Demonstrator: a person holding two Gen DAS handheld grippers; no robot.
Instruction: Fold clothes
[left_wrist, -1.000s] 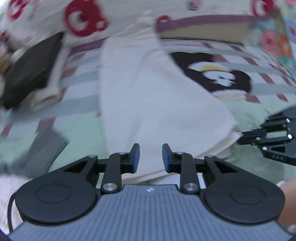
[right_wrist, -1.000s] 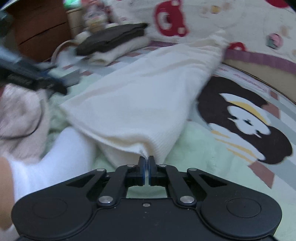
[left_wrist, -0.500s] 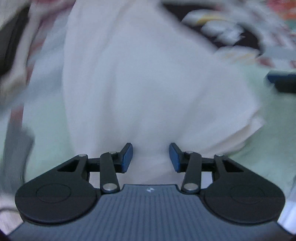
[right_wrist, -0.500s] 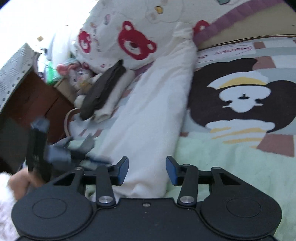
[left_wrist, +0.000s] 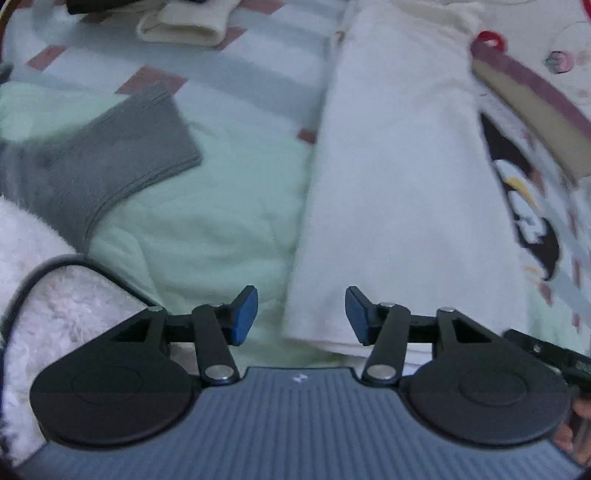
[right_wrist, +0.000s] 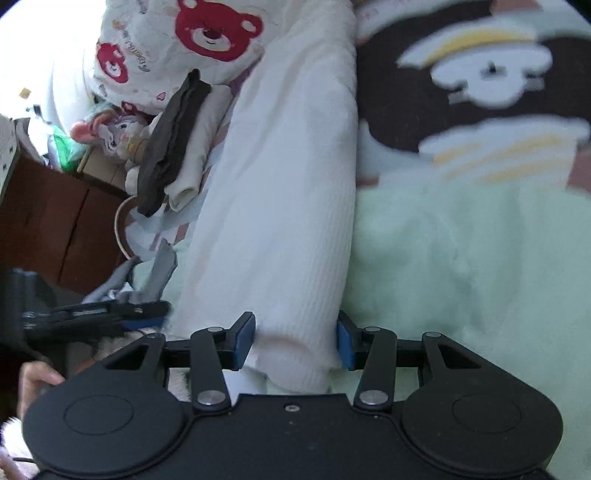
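Left wrist view: the left gripper (left_wrist: 301, 315) was spread wide and gripped nothing, with the near end of the long folded white garment (left_wrist: 402, 192) lying on the green blanket (left_wrist: 207, 225) just ahead. Right wrist view: the right gripper (right_wrist: 295, 339) was wide too, its blue pads (right_wrist: 243, 341) straddling the garment's (right_wrist: 280, 199) near end, not pinching it

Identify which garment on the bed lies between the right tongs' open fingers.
The long white ribbed garment: its near end sits inside the right tongs. The grey piece and folded dark and cream ones lie off left.
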